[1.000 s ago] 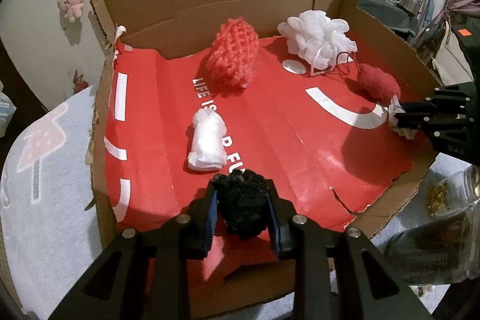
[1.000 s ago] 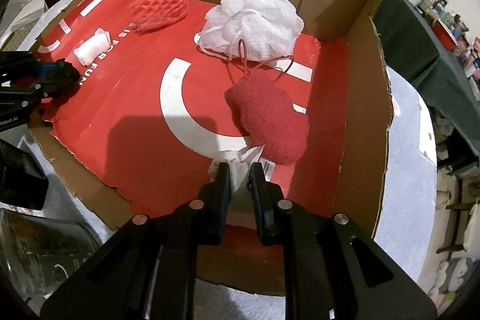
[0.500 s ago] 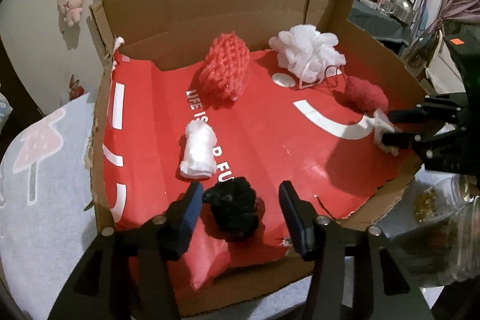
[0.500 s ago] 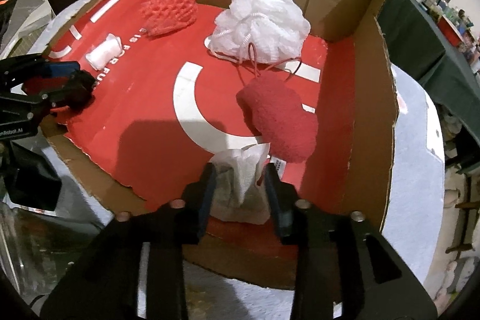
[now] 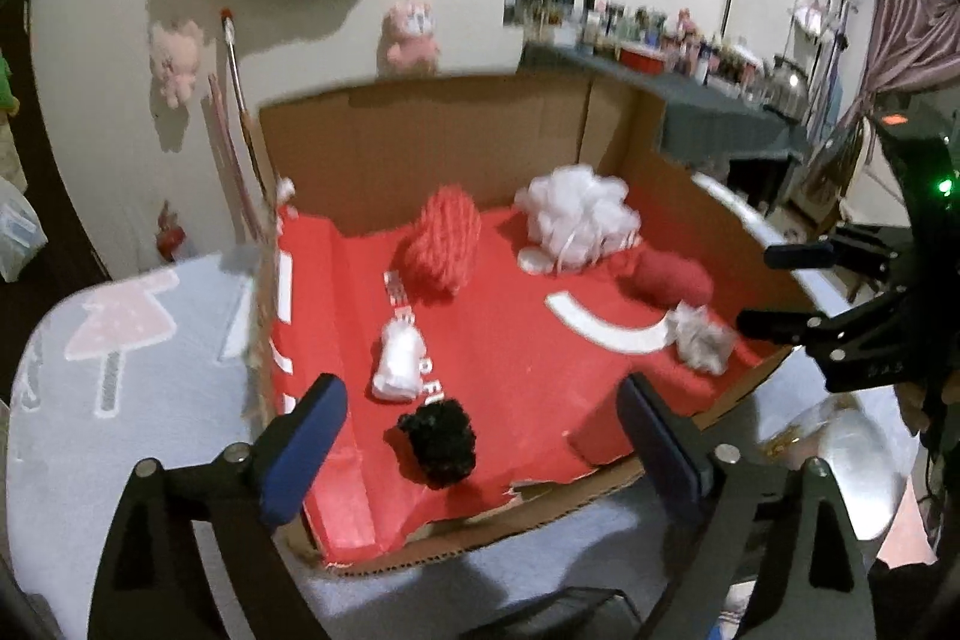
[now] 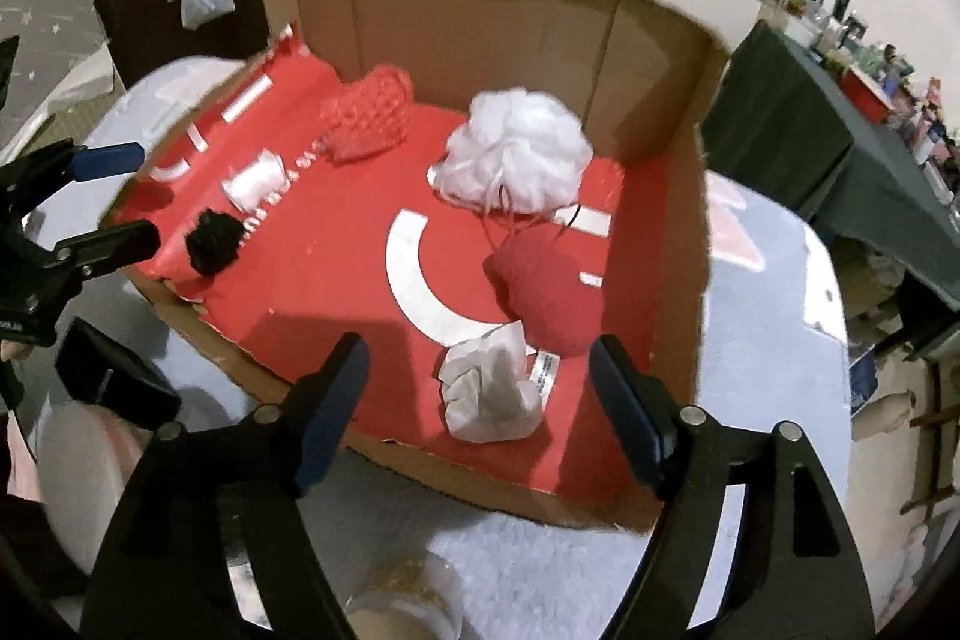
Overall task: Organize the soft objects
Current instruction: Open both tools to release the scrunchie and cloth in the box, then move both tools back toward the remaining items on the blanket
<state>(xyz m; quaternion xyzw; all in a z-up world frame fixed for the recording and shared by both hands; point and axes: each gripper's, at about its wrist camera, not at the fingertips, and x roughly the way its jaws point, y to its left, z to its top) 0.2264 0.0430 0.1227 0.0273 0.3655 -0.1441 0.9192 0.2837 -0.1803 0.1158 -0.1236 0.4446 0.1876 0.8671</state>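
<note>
A cardboard box [image 5: 420,148] lined with red paper holds the soft things. A black fluffy ball [image 5: 438,439] lies near its front edge, free, below my left gripper [image 5: 480,388], whose jaws are opening wide and touch nothing. A crumpled white pouch [image 6: 489,394] lies at the front right, under my right gripper [image 6: 480,349], whose jaws are also opening, clear of it. Further in are a white roll [image 5: 399,361], a red mesh sponge [image 5: 444,244], a white bath pouf [image 6: 516,154] and a red plush [image 6: 552,292].
A glass jar [image 5: 840,460] stands just outside the box's front right. The box rests on a pale cloth with a mushroom print [image 5: 120,340]. A dark cluttered table [image 6: 810,118] is at the right, and plush toys hang on the wall behind.
Both grippers have opened and let go: the left released the black ball, the right the white pouch. Both have risen and drawn back from the box.
</note>
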